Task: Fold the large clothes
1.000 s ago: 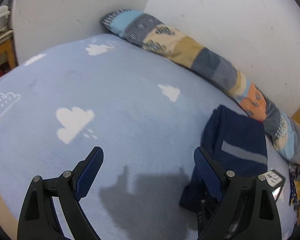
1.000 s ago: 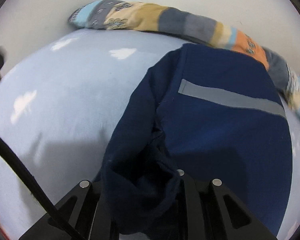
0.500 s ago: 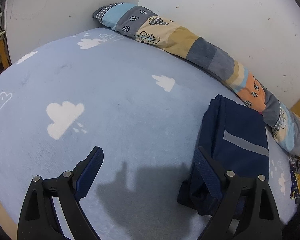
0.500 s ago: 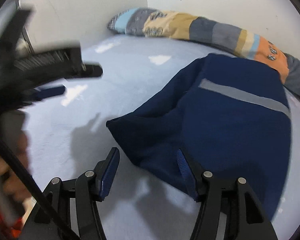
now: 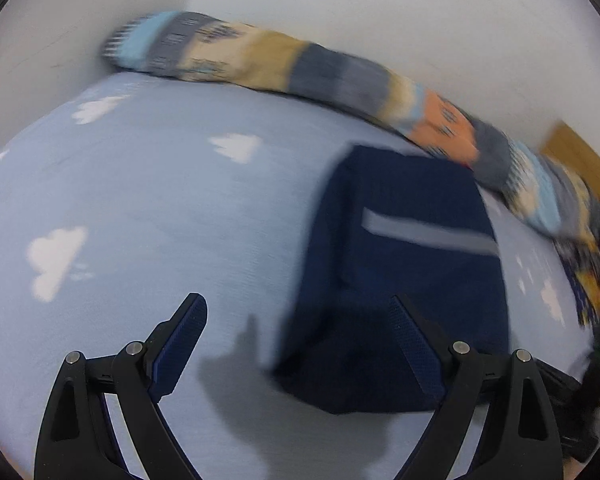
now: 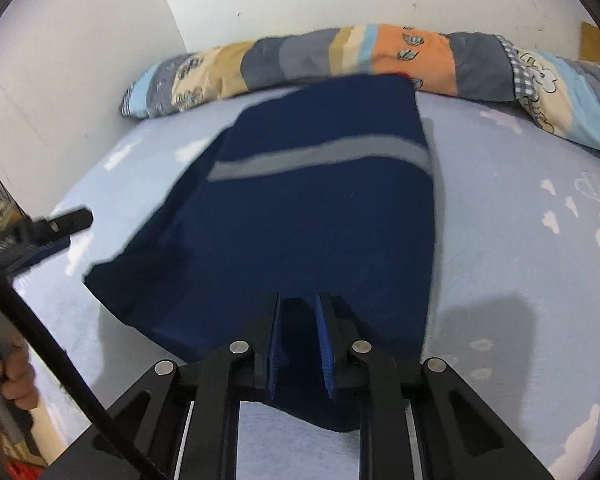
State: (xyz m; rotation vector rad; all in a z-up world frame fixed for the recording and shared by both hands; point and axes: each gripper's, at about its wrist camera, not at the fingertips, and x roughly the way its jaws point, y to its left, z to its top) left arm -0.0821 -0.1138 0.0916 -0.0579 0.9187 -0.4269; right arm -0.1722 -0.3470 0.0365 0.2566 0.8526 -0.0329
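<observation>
On my left, the left gripper [image 5: 296,330] hangs spread wide with nothing between its pads, above the blue bed sheet [image 5: 148,200] with white clouds. Its right finger [image 5: 416,348] overlaps the near left edge of the folded navy garment [image 5: 404,280], whose grey stripe [image 5: 428,232] runs across it. The patchwork bolster [image 5: 340,72] lies along the wall behind. On my right, the right gripper [image 6: 298,320] is closing, jaws nearly together over the garment's near edge; I cannot tell whether they pinch cloth.
</observation>
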